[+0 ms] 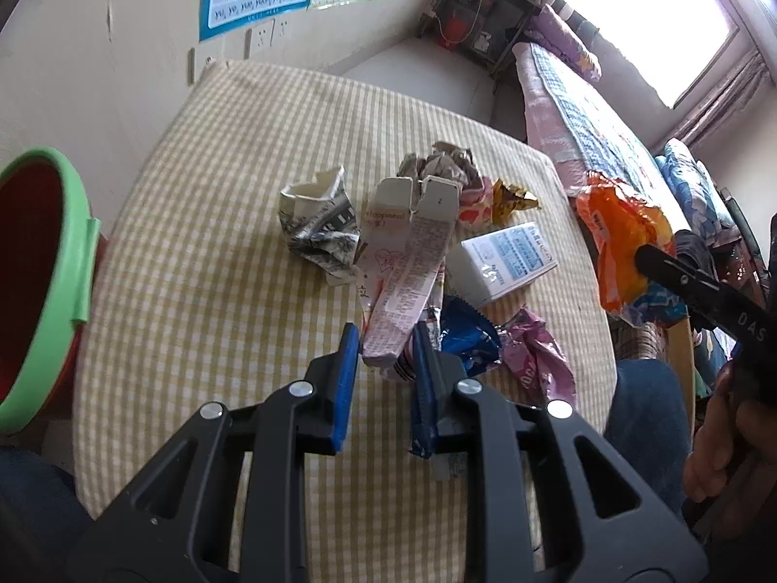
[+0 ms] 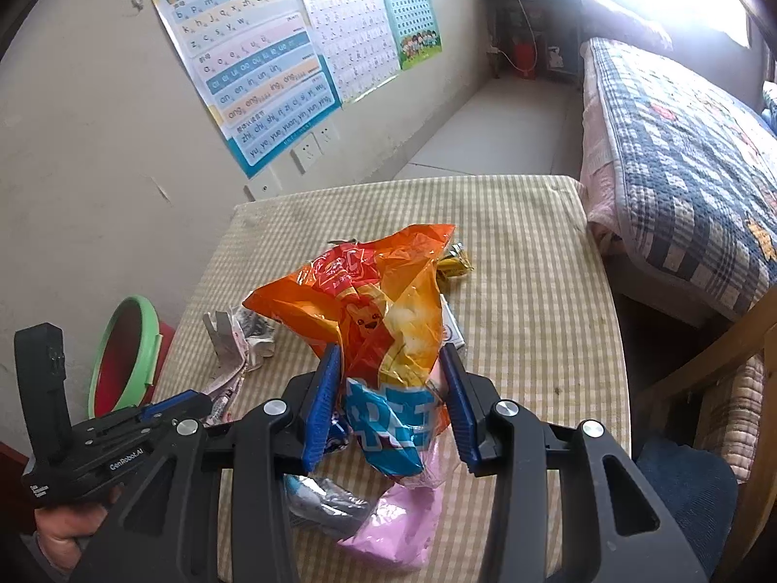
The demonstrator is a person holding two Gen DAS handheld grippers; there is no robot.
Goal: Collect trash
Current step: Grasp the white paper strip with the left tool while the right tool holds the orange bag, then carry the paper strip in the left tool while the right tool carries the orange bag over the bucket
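Both tools hold trash above the checked worktop: the left tool is clamped on a pink carton, the right tool on an orange snack bag. Several wrappers remain; the green-rimmed bin waits at left.

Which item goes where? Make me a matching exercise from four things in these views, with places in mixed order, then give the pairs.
Things:
1. orange snack bag
2. pink carton
3. green-rimmed bin
4. white and blue box

Places:
A. lying on the checked tablecloth
B. gripped in the left claw
C. off the table, beside its edge
D. gripped in the right claw

Pairs: 1-D, 2-B, 3-C, 4-A
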